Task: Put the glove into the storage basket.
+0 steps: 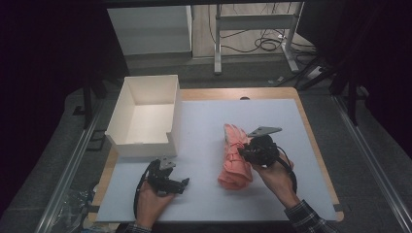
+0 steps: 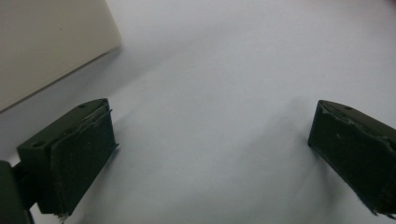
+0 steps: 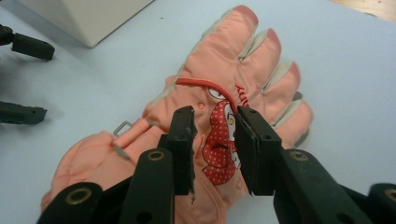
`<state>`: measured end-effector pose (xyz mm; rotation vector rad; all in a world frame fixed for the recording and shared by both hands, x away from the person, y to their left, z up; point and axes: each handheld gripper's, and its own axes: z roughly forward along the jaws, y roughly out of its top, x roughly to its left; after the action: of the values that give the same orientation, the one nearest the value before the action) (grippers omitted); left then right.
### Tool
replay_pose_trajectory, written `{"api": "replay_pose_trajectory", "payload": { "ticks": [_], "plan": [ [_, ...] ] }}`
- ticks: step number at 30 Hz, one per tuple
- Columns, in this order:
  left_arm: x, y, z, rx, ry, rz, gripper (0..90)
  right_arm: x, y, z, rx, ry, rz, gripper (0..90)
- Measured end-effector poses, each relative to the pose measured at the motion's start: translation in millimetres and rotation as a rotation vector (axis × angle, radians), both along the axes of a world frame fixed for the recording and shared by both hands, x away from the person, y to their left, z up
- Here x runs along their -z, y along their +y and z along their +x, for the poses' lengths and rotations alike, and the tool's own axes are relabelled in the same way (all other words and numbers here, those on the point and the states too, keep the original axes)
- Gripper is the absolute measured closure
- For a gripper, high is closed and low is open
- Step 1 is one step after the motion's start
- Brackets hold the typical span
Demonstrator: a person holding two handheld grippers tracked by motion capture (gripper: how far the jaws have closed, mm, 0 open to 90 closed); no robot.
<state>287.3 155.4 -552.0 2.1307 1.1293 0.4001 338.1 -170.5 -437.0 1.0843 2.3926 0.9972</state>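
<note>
A pink padded glove (image 1: 235,162) lies on the white mat, fingers pointing away from me. My right gripper (image 1: 245,154) comes at it from the right. In the right gripper view the glove (image 3: 219,65) shows a red dotted cartoon patch, and the right gripper (image 3: 215,119) is pressed down on that patch with its jaws close together and a fold of fabric bunched between them. My left gripper (image 1: 183,183) rests low over the mat near the front left, open, with bare mat between its jaws (image 2: 213,106). It appears in the right gripper view as the left gripper (image 3: 32,79).
An open white box (image 1: 144,145) stands at the back left of the mat, its corner close to the left gripper (image 2: 51,42) (image 3: 88,18). The white mat (image 1: 209,199) covers a wooden table; a dark floor and metal rails surround it.
</note>
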Motion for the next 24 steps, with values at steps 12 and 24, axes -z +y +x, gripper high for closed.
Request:
{"api": "replay_pose_trajectory", "payload": {
  "ticks": [12,24],
  "plan": [
    [0.1,-0.1,0.0,-0.001,-0.001,0.0,0.6,-1.0,-33.3,-11.7,0.02,-0.023,0.024,65.2],
    [0.1,0.0,-0.1,0.001,0.001,0.002,0.6,58.7,-58.1,-39.2,0.0,0.03,0.051,60.3]
  ]
}}
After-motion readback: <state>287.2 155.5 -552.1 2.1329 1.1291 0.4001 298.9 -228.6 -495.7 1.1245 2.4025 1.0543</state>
